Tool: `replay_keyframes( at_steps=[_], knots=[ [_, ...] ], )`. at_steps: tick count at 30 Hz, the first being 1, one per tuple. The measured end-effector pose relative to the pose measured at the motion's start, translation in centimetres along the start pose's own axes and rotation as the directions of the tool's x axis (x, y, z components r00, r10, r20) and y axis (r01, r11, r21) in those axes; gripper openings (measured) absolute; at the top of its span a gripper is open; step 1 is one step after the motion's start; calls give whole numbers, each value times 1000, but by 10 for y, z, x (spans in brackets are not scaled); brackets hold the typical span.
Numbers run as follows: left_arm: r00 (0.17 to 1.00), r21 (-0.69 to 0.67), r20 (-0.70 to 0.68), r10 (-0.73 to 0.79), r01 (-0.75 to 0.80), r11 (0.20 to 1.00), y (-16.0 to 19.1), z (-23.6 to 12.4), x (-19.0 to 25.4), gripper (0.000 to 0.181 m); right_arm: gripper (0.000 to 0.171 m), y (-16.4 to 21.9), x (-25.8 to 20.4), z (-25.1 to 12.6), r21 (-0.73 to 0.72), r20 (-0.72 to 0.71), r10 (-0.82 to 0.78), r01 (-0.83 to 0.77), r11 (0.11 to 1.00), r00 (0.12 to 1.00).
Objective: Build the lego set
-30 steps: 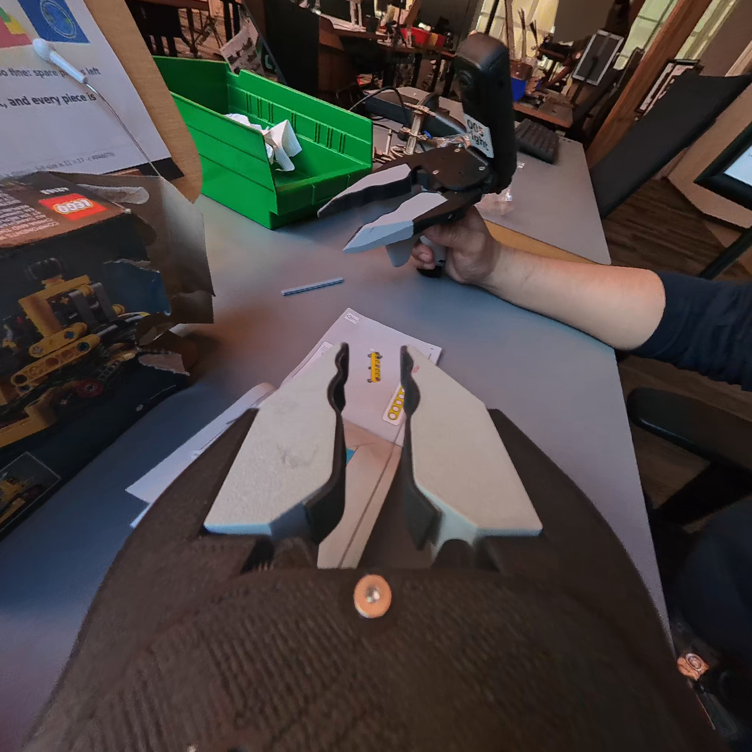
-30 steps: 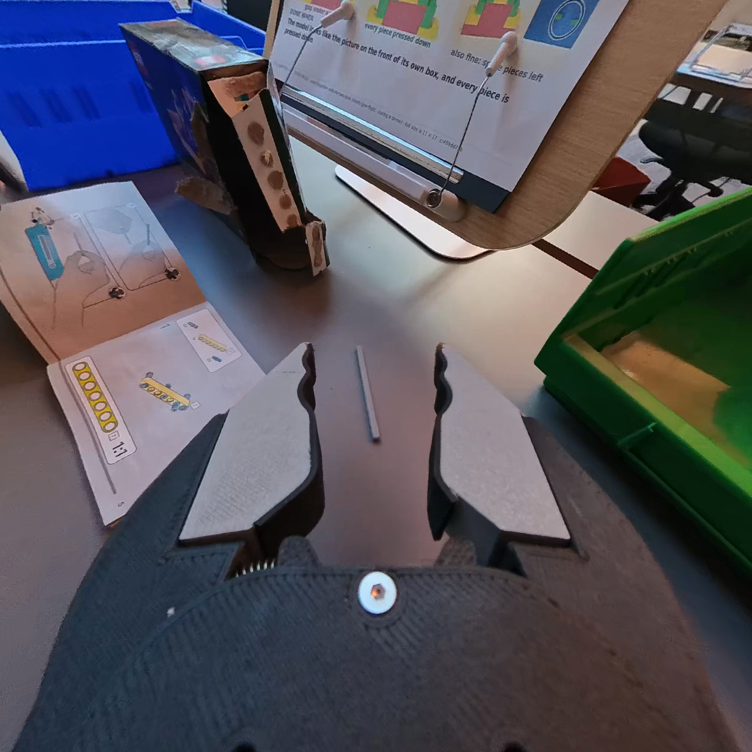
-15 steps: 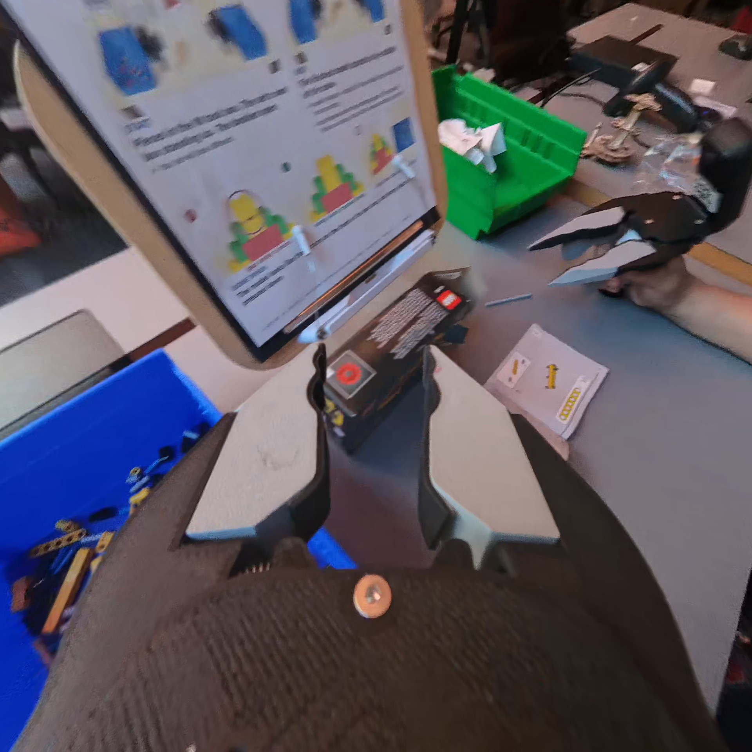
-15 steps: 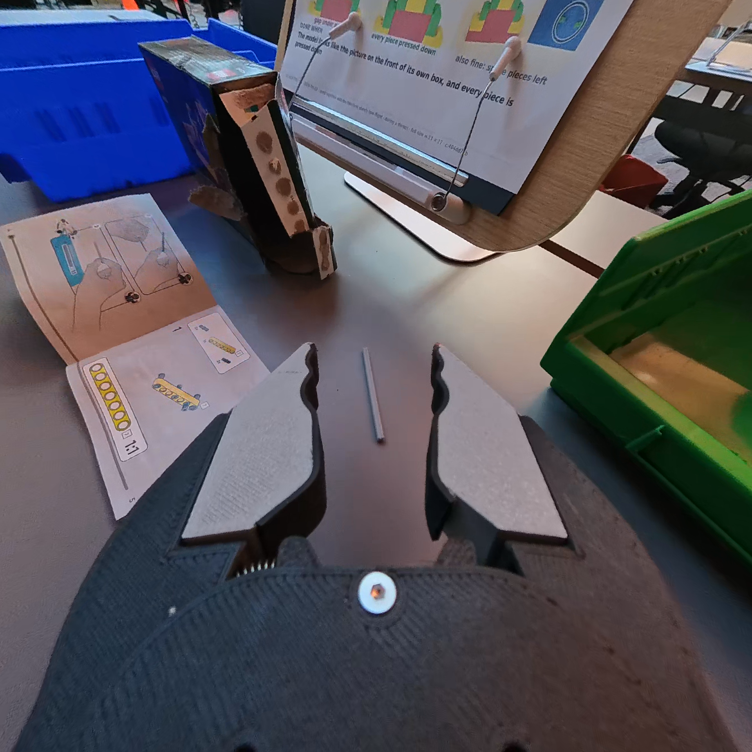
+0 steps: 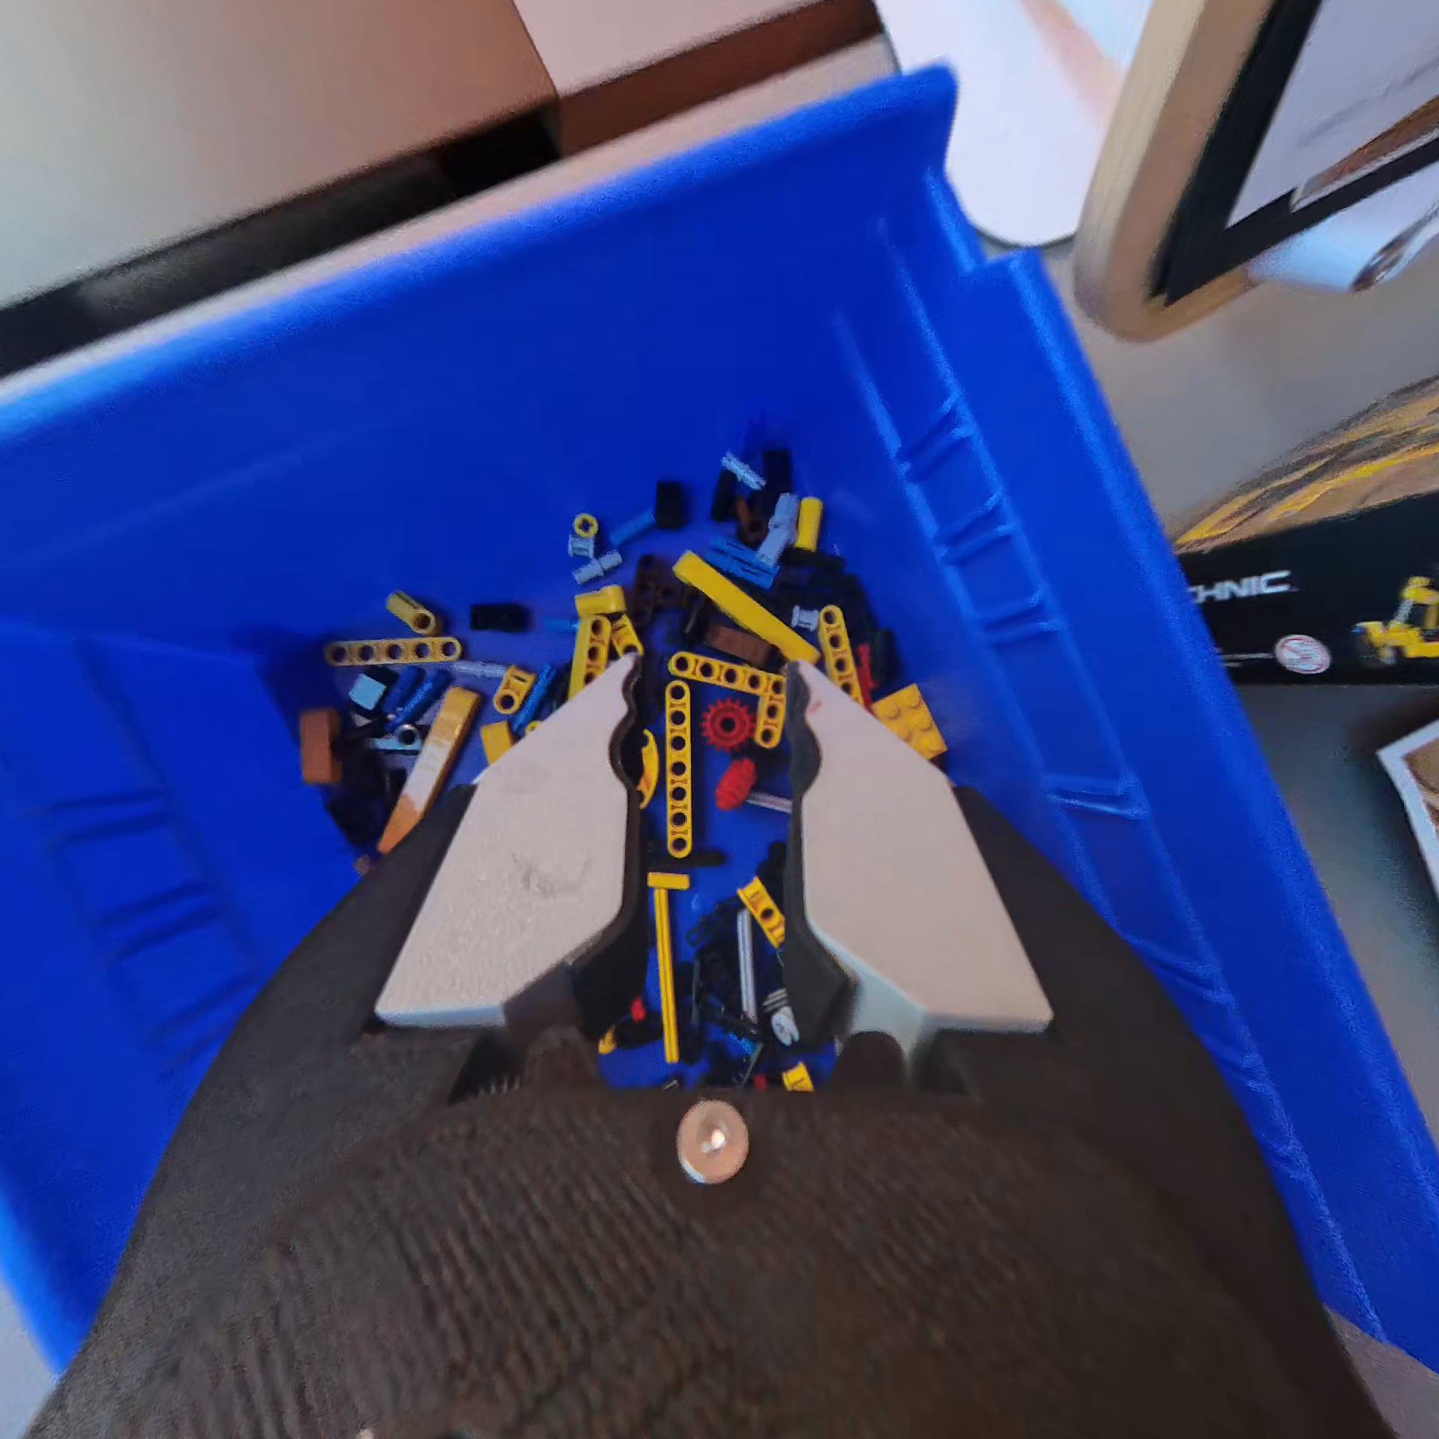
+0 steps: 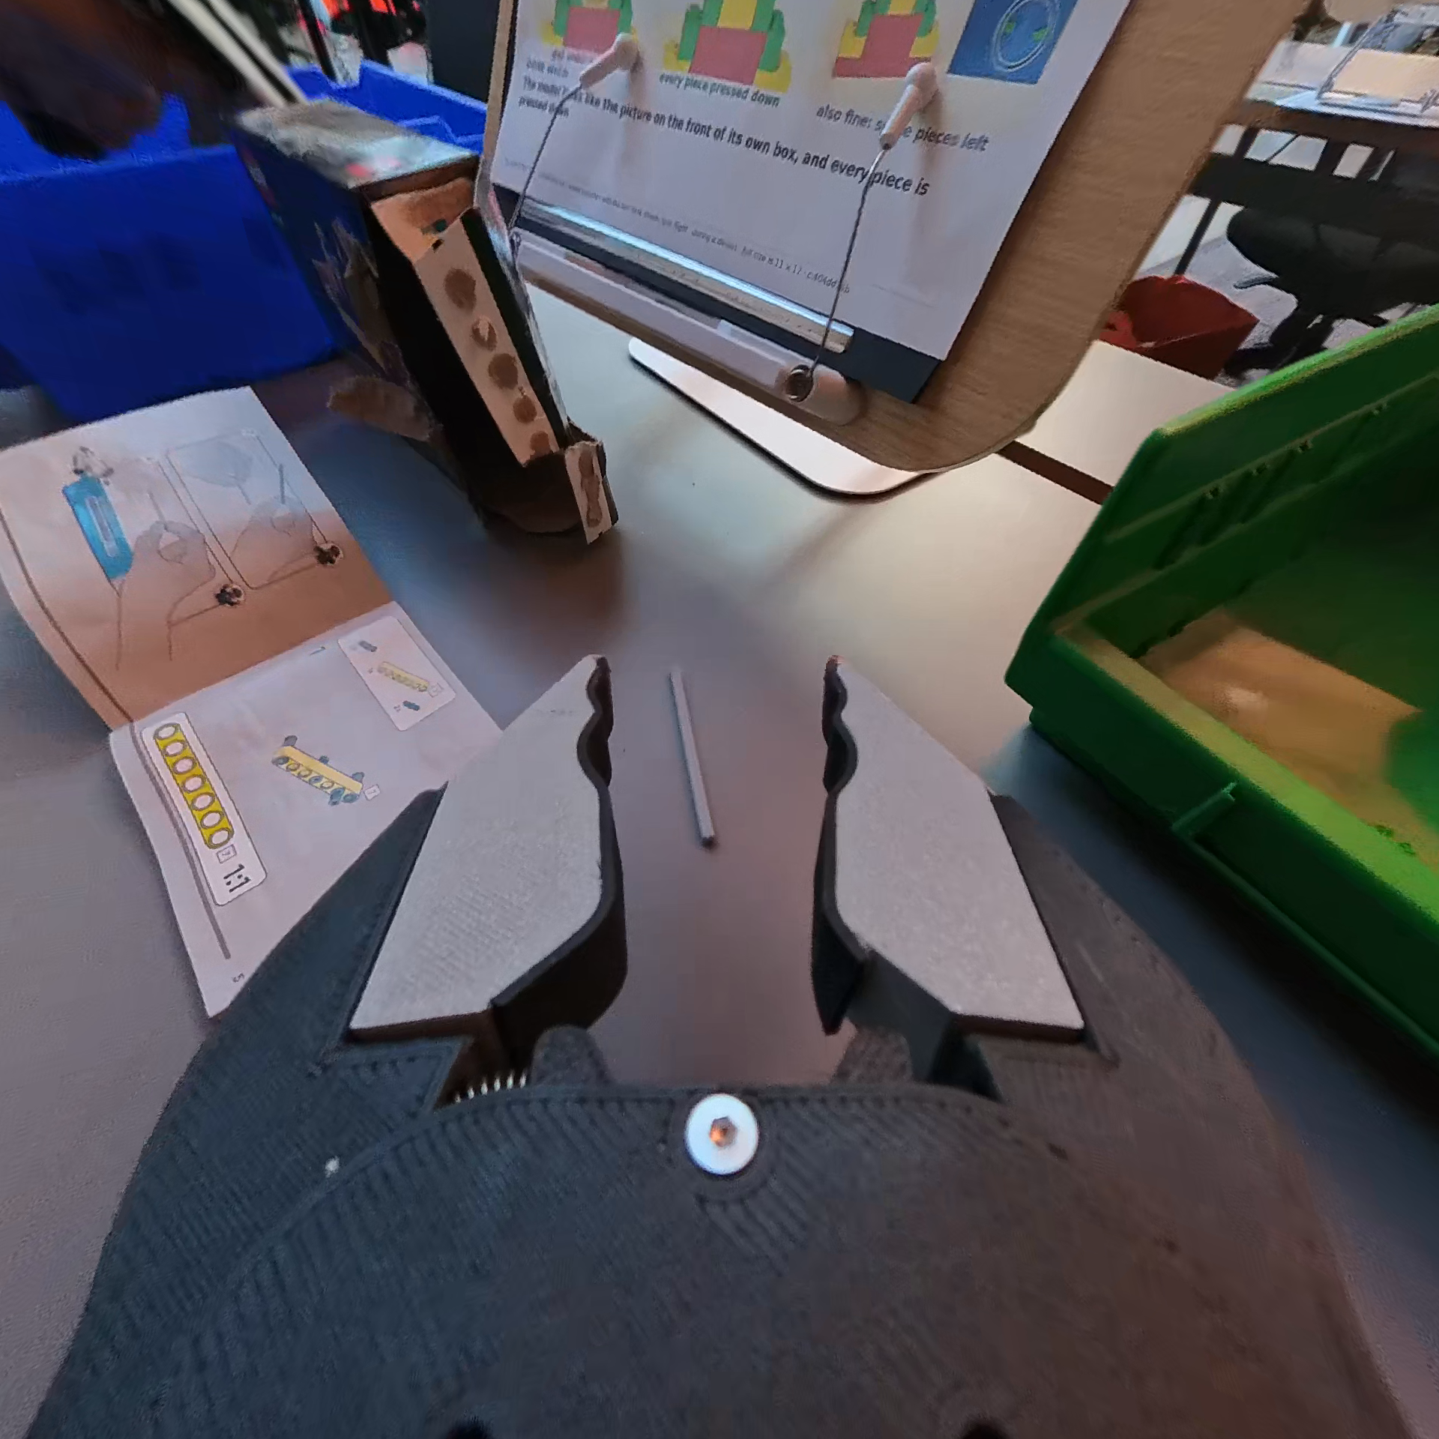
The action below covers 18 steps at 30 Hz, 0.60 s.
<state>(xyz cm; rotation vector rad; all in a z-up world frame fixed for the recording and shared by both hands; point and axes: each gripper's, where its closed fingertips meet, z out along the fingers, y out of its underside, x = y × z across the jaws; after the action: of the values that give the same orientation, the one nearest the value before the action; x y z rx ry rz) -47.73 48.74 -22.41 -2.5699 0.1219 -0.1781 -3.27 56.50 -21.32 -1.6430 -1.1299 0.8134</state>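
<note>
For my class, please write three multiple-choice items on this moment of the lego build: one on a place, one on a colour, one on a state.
1. Where does the thin grey axle lie?
A. In the green bin
B. On the table between the right gripper's fingers
C. On the instruction booklet

2. What colour is the gear seen between the left gripper's fingers?
A. Red
B. White
C. Green

3. How is the left gripper set?
A. Shut on a beam
B. Shut on nothing
C. Open over the blue bin

Answers:
1 B: the axle rests on the bare table, in front of the right gripper.
2 A: the gear is red.
3 C: the left gripper has its jaws apart above the blue bin, holding nothing.
</note>
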Motion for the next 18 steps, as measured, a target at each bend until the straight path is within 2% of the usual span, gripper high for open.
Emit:
replay_keyframes(
  at_steps=[9,15,18],
  knots=[
    [997,-124,28,77,-73,990,15,30,8,30,48,1,2,0,-8,-30,-21,21,1000,999],
    [995,-118,69,77,-68,991,15,30,1,22,47,0,1,0,-2,-26,-21,21,1000,999],
    [992,-164,104,67,-50,985,24,28,-7,23,46,0,1,0,-2,-21,-21,21,1000,1000]
  ],
)
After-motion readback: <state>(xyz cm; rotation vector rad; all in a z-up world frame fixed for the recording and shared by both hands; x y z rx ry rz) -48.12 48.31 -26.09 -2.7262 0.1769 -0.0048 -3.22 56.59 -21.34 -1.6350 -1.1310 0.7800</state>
